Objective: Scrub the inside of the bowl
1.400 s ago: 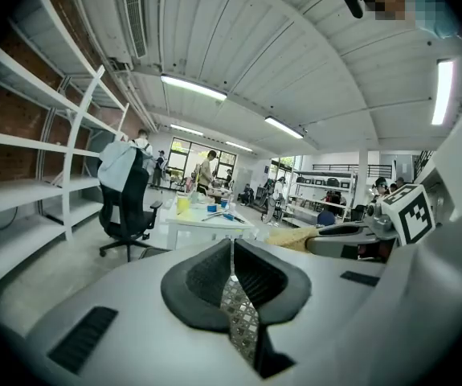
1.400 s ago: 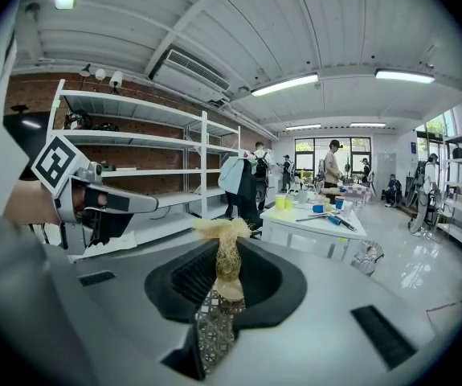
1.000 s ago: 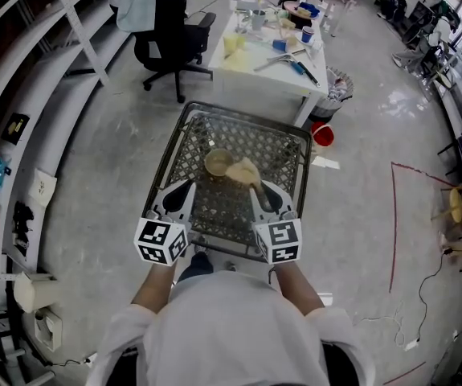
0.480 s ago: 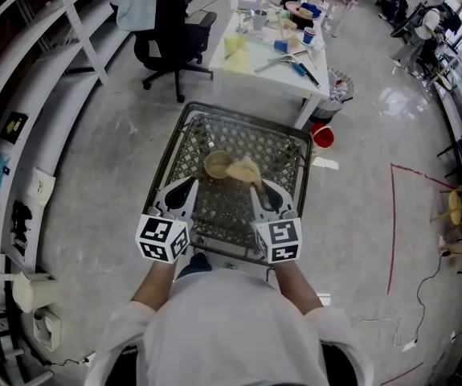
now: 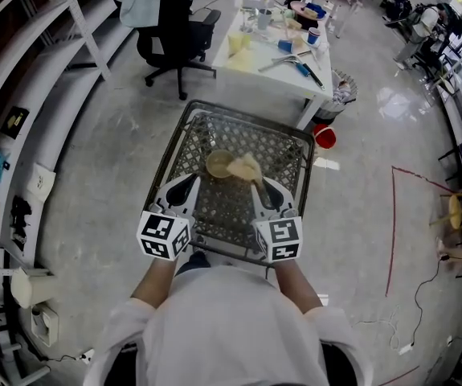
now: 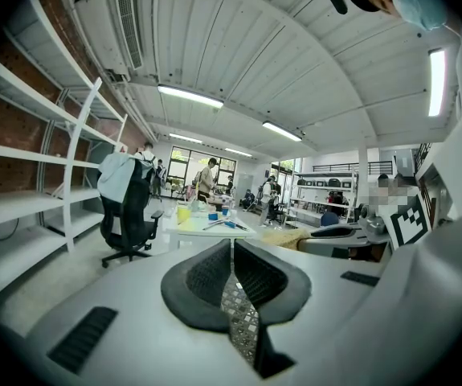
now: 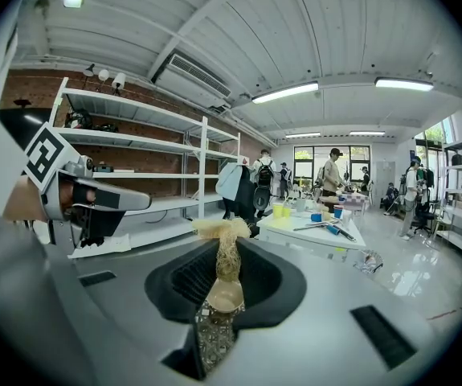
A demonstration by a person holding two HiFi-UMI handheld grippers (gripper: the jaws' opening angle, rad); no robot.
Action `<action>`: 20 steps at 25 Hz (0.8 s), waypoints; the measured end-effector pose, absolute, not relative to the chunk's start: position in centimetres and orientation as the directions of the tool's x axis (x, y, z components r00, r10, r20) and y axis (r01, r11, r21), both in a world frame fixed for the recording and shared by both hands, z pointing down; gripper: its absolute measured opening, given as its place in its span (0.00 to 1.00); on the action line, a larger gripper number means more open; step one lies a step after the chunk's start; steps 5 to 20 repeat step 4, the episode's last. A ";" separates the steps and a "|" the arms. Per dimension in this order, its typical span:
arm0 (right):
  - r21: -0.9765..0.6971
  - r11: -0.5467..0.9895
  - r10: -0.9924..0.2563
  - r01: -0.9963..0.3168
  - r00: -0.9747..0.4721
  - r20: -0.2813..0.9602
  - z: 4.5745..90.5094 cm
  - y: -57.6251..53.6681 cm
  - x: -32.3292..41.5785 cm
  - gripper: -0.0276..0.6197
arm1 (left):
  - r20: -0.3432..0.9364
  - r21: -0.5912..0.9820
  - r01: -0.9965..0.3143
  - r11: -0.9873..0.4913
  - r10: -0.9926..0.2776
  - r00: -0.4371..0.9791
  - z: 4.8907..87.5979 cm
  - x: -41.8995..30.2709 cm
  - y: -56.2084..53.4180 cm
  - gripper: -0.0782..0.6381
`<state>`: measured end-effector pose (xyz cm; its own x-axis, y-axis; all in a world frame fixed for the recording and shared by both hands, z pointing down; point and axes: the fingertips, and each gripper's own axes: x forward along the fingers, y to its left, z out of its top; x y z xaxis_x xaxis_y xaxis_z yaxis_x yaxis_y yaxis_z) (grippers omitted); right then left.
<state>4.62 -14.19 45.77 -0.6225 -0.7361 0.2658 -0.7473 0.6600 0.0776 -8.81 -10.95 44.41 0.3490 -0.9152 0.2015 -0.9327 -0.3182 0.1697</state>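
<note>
Bowl (image 5: 218, 164) sits on the cart's (image 5: 301, 153) mesh top, about mid-cart and a bit left of centre. Both forearms reach straight out from the body, side by side over the cart's near edge, with the marker cubes facing up. The right gripper (image 5: 259, 188) is clamped on a stringy tan scrubber (image 5: 247, 170), whose far end sits right at the bowl's rim. The left gripper (image 5: 188, 183) is pinched closed with nothing in it, hovering over the cart's near-left part.
</note>
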 end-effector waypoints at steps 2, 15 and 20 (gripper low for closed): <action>0.078 0.661 -0.735 -0.746 -0.623 0.267 45.8 -14.3 4.6 0.16 | 0.203 0.165 -0.934 -0.318 -0.916 0.347 44.4 -8.8 -11.1 0.17; 0.078 0.663 -0.733 -0.745 -0.625 0.269 45.8 -14.4 4.6 0.16 | 0.204 0.161 -0.935 -0.317 -0.916 0.346 44.4 -8.7 -11.2 0.17; 0.078 0.663 -0.733 -0.745 -0.625 0.269 45.8 -14.4 4.6 0.16 | 0.204 0.161 -0.935 -0.317 -0.916 0.346 44.4 -8.7 -11.2 0.17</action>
